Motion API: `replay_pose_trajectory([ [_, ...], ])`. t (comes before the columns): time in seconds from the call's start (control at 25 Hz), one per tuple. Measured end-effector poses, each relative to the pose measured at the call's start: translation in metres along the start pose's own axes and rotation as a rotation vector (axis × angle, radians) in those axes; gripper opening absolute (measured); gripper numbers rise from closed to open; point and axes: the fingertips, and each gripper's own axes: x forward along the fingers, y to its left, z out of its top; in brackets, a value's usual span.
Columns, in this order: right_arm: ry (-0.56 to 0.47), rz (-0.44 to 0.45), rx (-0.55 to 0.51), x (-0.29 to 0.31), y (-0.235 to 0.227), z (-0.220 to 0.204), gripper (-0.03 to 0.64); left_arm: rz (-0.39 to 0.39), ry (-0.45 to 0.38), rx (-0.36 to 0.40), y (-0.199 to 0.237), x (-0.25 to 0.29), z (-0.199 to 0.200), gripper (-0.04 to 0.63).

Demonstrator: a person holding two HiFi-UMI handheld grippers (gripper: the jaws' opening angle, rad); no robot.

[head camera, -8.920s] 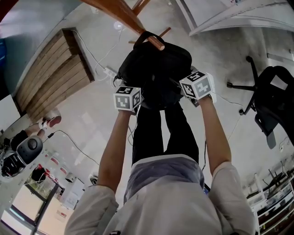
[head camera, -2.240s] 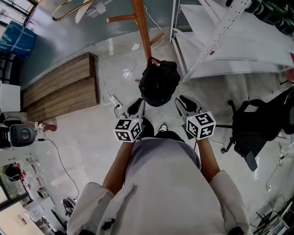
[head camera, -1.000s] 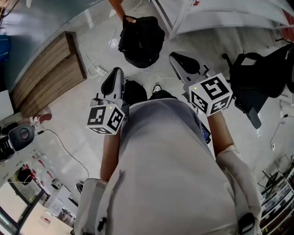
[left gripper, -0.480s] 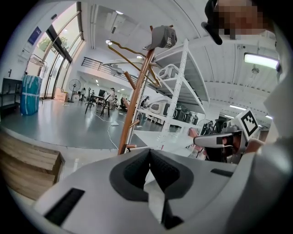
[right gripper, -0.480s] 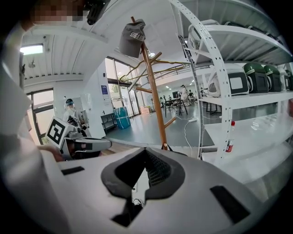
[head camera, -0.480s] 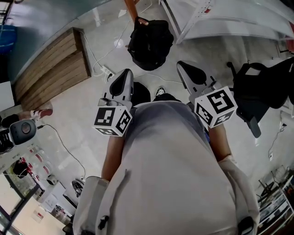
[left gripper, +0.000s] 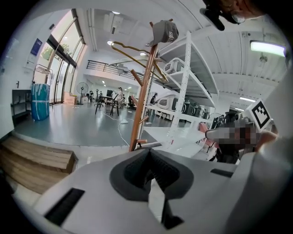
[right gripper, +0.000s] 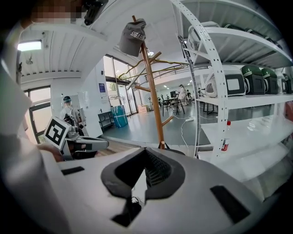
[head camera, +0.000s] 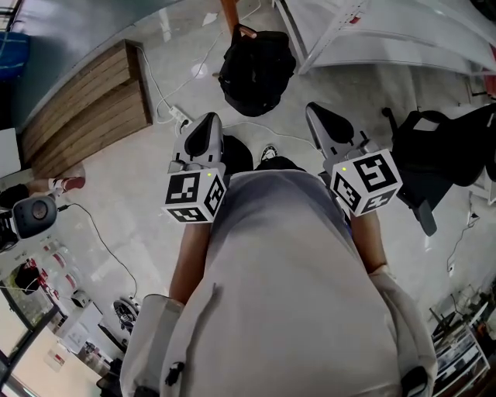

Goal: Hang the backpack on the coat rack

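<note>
The black backpack [head camera: 256, 66] hangs by its top loop from a low peg [head camera: 246, 32] of the wooden coat rack [head camera: 230, 12], free of both grippers. My left gripper [head camera: 205, 130] and right gripper [head camera: 318, 116] are drawn back near my chest, both shut and empty, pointing toward the rack. In the left gripper view the shut jaws [left gripper: 150, 157] cover the backpack; the rack pole [left gripper: 139, 109] rises behind them with a grey cap [left gripper: 165, 31] on top. In the right gripper view the backpack's top [right gripper: 176, 151] and loop show just over the shut jaws [right gripper: 145, 169], at the pole [right gripper: 155, 105].
A wooden step platform [head camera: 85, 101] lies to the left and white shelving [head camera: 372, 39] to the right of the rack. A power strip with cables [head camera: 178, 120] lies on the floor. An office chair carrying a dark bag [head camera: 442, 147] stands at the right.
In the earliest frame both grippers were up against the backpack at the peg. Since then they have drawn back and it hangs alone. Over the last second they have barely shifted.
</note>
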Motion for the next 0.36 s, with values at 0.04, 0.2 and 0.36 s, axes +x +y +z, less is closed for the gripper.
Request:
replay_pose_trajectory([
  [0.04,0.005,-0.006,0.000,-0.001,-0.002,-0.002,0.009,0.005,0.007,0.003,0.000,0.000,-0.002,0.008],
  [0.2,0.034,-0.027,0.015,-0.002,-0.006,-0.011,0.009,0.015,0.025,0.006,-0.003,-0.003,-0.011,0.006],
  [0.36,0.064,-0.047,0.031,-0.005,-0.005,-0.022,0.011,0.031,0.035,-0.003,-0.004,-0.009,-0.018,0.007],
])
